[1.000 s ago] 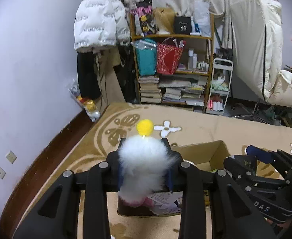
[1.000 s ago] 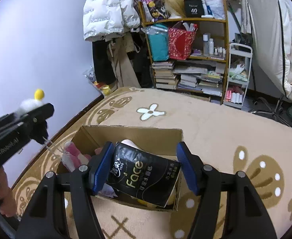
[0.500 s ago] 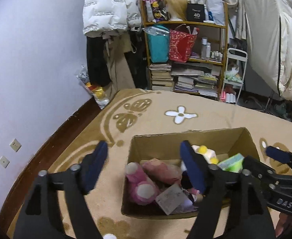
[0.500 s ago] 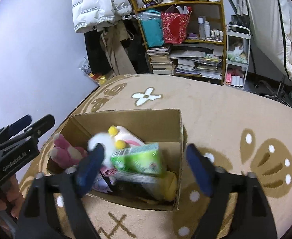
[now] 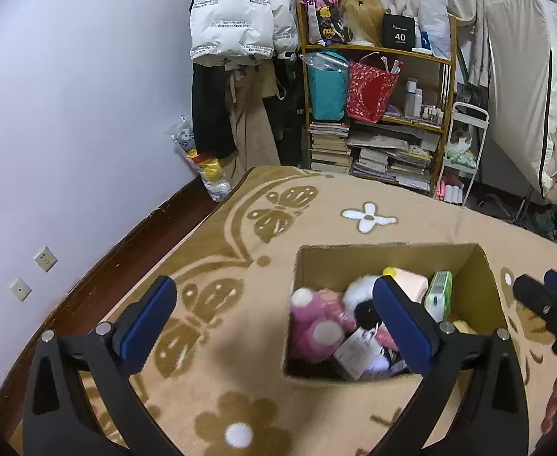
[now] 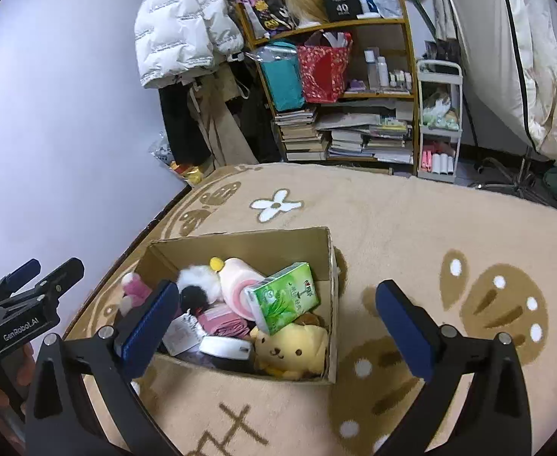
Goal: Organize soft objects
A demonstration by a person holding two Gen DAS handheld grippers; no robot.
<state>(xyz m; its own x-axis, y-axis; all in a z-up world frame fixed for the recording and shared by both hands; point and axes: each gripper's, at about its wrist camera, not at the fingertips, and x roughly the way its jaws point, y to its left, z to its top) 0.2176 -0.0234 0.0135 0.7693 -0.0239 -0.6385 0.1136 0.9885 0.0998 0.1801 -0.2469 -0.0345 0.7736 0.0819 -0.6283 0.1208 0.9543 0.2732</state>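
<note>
both grippers empty over the open brown cardboard box [image 6: 240, 245] on the tan patterned carpet [image 6: 411, 220].
left gripper [image 5: 274, 319] jaws opening, nothing between, right pad over the box's near-left part by the pink-and-white plush toy [image 5: 316, 326]. right gripper [image 6: 278, 315] jaws opening, wide, nothing clamped; green tissue pack [image 6: 284, 296], yellow plush bear [image 6: 291, 349] and white fluffy pom-pom toy [image 6: 198, 281] lying in the box just ahead, between the pads in view.
</note>
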